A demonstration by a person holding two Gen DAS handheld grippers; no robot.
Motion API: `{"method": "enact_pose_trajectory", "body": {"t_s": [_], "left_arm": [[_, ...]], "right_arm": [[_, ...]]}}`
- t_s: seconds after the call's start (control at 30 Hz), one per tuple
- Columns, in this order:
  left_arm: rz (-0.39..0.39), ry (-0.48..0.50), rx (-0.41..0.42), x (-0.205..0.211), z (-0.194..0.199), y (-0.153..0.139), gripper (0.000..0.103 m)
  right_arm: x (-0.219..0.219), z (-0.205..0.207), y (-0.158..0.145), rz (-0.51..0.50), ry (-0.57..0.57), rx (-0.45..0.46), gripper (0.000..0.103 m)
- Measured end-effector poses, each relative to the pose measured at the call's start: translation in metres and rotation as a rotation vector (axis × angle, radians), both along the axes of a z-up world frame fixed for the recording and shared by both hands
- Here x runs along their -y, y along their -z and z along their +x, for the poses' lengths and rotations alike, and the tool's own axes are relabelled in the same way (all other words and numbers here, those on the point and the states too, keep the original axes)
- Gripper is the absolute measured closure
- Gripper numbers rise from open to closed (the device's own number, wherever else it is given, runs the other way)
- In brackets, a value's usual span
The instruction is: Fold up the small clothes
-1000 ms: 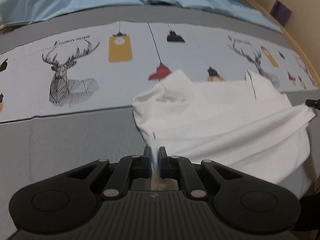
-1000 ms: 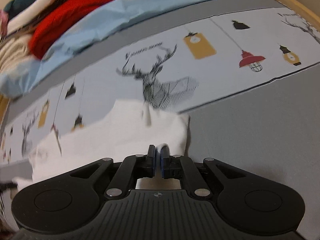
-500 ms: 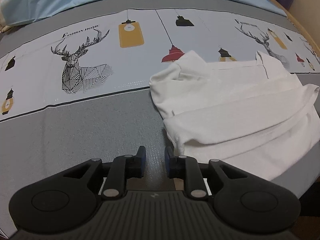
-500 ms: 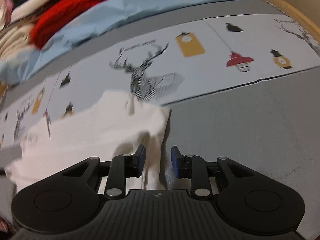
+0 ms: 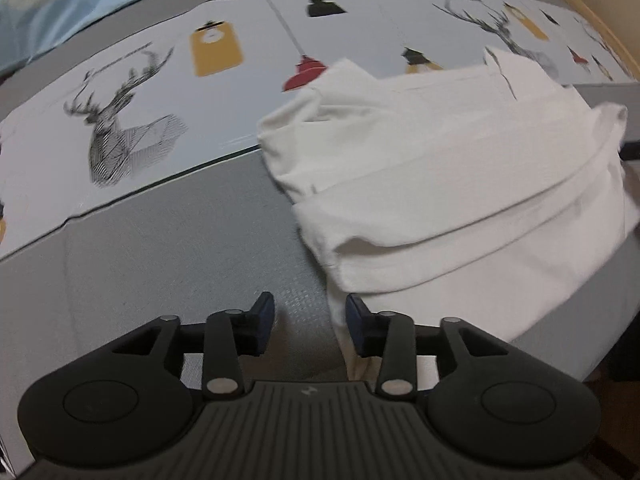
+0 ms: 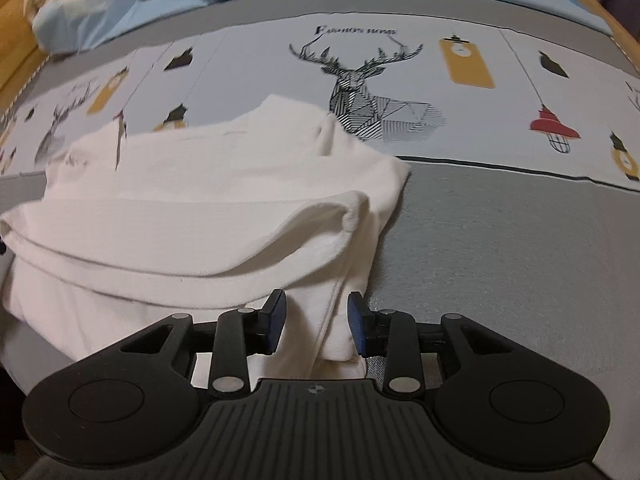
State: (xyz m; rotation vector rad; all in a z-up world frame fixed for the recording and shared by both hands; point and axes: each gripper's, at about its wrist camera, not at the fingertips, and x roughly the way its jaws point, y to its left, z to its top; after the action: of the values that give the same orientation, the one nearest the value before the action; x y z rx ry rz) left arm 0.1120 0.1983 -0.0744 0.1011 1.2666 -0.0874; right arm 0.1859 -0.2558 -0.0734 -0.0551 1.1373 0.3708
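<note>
Shirt (image 5: pixel 448 168), white and folded over itself in layers, lies in the left wrist view on a grey mat (image 5: pixel 160 264) with a deer-and-lamp print, and the left gripper (image 5: pixel 310 322) is spread with nothing in it, its right pad just beside the shirt's near corner. From the right wrist, the shirt (image 6: pixel 192 216) fills the left half of the mat (image 6: pixel 500 248), and the right gripper (image 6: pixel 316 322) is spread with the shirt's near edge lying loose between its fingers.
</note>
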Motion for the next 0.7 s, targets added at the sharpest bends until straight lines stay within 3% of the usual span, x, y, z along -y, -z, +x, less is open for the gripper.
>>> {"method": "enact_pose_trajectory", "body": {"t_s": [0.17, 0.37, 0.53, 0.7], "left_arm": [[0.053, 0.037, -0.020, 0.012, 0.008, 0.015, 0.055], [0.055, 0.055, 0.086, 0.022, 0.023, 0.010, 0.057], [0.044, -0.035, 0.216, 0.015, 0.042, 0.000, 0.058], [-0.014, -0.109, 0.220, 0.000, 0.055, 0.002, 0.059]], "right_arm": [[-0.008, 0.001, 0.010, -0.077, -0.031, -0.001, 0.068], [-0.015, 0.007, 0.018, -0.103, -0.025, 0.049, 0.068], [-0.013, 0.025, 0.006, -0.058, 0.066, 0.170, 0.068], [-0.003, 0.041, 0.011, -0.004, 0.158, 0.207, 0.068]]}}
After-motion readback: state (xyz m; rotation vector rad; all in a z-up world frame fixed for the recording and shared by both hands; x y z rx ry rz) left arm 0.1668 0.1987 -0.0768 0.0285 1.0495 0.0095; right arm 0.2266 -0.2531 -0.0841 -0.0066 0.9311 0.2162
